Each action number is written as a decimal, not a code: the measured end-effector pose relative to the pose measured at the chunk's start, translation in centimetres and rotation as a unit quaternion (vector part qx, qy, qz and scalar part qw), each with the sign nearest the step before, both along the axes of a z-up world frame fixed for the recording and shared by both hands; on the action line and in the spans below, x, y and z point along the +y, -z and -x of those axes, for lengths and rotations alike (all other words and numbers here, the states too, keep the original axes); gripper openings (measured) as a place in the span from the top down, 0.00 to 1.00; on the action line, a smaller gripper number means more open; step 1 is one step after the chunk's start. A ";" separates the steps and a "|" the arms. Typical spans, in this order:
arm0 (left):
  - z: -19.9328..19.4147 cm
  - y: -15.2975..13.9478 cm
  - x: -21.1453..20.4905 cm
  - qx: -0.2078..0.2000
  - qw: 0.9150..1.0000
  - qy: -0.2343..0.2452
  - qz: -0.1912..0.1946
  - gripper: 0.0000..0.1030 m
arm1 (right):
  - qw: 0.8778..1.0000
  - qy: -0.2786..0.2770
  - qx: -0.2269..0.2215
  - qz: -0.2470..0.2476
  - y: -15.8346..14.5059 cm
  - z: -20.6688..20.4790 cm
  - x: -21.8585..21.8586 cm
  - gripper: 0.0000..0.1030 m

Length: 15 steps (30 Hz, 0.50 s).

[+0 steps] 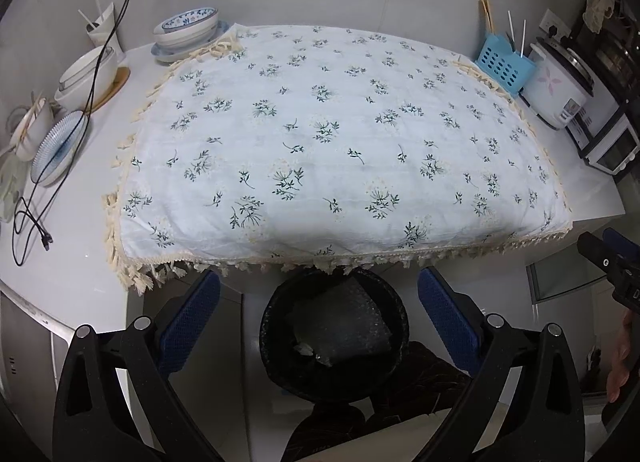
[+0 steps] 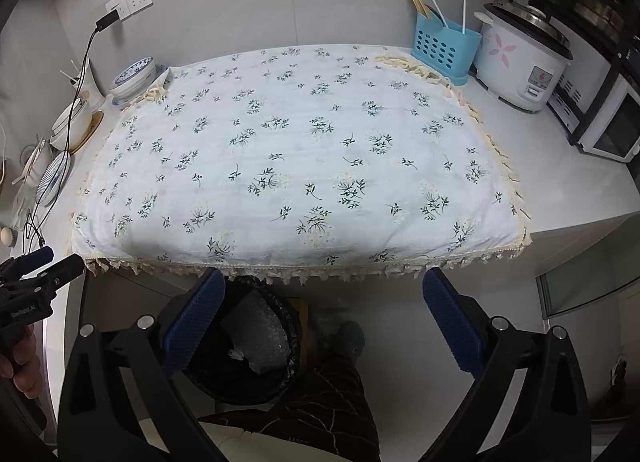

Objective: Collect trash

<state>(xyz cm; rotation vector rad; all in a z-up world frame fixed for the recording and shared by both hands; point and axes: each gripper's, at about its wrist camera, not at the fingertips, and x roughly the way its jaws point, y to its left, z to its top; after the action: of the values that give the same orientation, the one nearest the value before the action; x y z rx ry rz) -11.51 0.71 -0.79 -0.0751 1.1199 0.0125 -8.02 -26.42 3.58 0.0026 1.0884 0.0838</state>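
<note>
- Left tool (image 1: pixel 319 318): its blue pads are spread wide and hold nothing; it hangs over the bin (image 1: pixel 334 336), in front of the tabletop (image 1: pixel 72 270) edge.
- Bin: it stands on the floor below the fringe of the cloth (image 1: pixel 340 134), its round mouth facing up. Inside lies the trash, a sheet of bubble wrap (image 1: pixel 344 326) and a small pale scrap (image 1: pixel 303 349) near it.
- The bubble wrap leans in the bin, and its long axis seems to run from the far rim down toward the near side; I cannot tell more exactly.
- Right tool (image 2: pixel 323 322): also spread wide and empty, to the right of the bin, above the person's leg (image 2: pixel 320 402).
- I see no loose trash on the cloth, so I judge the collecting is nearly or fully finished.
- Risk: the dishes (image 1: pixel 188 32) and the cable (image 1: pixel 96 74) on the left, and the cooker (image 1: pixel 556 86) on the right, are not trash; a wrong grab could break or pull them.
- Risk: a tool that lifts near the fringe could catch it and drag the cloth off.
</note>
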 end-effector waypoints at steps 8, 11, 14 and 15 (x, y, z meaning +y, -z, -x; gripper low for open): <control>-0.1 -0.1 0.0 0.000 1.000 0.003 0.003 0.06 | 1.000 -0.001 0.002 -0.001 0.1 -0.3 0.3 0.08; -0.1 -0.1 0.0 0.000 1.000 0.003 0.004 0.06 | 1.000 -0.003 0.002 0.000 0.1 -0.3 0.3 0.08; 0.0 -0.2 0.0 -0.002 1.000 0.004 0.003 0.06 | 1.000 -0.004 0.001 0.001 0.0 -0.4 0.5 0.08; -0.1 -0.3 0.0 -0.001 1.000 0.005 0.003 0.06 | 1.000 -0.005 0.001 0.001 0.0 -0.4 0.5 0.08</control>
<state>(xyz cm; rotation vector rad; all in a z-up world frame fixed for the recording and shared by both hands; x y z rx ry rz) -11.46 0.67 -0.54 -0.0753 1.1177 0.0003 -7.62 -25.94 3.59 -0.0040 1.0911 0.0909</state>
